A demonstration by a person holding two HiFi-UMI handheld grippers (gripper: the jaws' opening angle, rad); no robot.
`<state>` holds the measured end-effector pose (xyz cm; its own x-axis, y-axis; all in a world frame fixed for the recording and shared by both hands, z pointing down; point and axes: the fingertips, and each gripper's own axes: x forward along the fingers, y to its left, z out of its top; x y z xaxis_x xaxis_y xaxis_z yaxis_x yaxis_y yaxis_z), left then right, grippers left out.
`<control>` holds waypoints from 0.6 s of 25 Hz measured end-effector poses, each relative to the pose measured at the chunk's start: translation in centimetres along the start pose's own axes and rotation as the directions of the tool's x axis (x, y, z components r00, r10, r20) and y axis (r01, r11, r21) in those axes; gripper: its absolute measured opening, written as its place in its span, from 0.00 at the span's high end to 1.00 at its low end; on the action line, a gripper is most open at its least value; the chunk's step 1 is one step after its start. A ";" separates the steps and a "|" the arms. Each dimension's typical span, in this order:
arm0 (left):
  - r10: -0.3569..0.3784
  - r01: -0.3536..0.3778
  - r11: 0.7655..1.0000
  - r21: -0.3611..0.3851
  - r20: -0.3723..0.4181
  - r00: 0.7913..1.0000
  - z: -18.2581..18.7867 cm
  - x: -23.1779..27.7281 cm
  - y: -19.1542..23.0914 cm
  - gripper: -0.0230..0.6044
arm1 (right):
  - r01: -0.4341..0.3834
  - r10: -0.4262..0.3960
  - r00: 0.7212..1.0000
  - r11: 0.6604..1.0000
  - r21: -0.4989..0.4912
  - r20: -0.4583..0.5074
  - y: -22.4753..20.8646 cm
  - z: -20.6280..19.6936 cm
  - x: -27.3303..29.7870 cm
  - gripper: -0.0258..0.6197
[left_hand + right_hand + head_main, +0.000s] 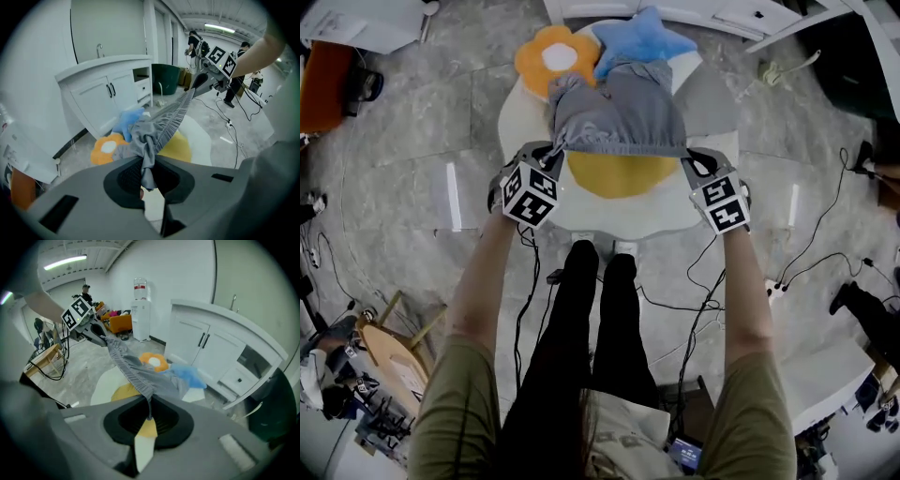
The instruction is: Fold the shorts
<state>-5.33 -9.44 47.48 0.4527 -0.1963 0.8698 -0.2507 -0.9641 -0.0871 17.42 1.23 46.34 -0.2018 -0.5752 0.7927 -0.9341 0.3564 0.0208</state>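
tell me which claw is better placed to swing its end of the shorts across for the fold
Left, probably. Both claws are shut on the grey shorts at the waistband, but the left claw holds a thick bunch of cloth, while the right claw pinches only a thin edge that could slip.

Shorts [617, 117] stretch between left tongs [555, 149] and right tongs [686, 156].

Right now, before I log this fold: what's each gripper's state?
Left gripper: shut on the shorts, at one waistband end.
Right gripper: shut on the shorts, at the other waistband end.
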 end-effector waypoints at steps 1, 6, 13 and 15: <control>-0.016 0.015 1.000 -0.014 -0.029 0.999 -2.1 1.3 -1.6 0.89 | -0.024 0.024 0.999 1.000 -0.004 -0.021 1.3 -2.3 1.2 0.92; -0.099 0.089 0.993 -0.076 -0.139 0.985 -11.3 7.0 -9.2 0.89 | -0.121 0.118 0.987 0.992 -0.021 -0.112 6.7 -12.7 5.9 0.92; -0.116 0.097 0.990 -0.098 -0.214 0.970 -19.2 11.4 -16.1 0.89 | -0.193 0.173 0.966 0.977 -0.093 -0.191 12.6 -22.6 8.8 0.92; -0.117 0.096 0.990 -0.102 -0.236 0.965 -20.7 12.0 -17.4 0.89 | -0.209 0.183 0.961 0.972 -0.111 -0.206 14.2 -24.5 9.1 0.92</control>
<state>-13.22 8.68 69.48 0.2645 -0.0341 0.9638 -0.2921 -0.9553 0.0464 9.57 19.10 68.79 -0.3040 -0.3360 0.8915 -0.8328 0.5482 -0.0774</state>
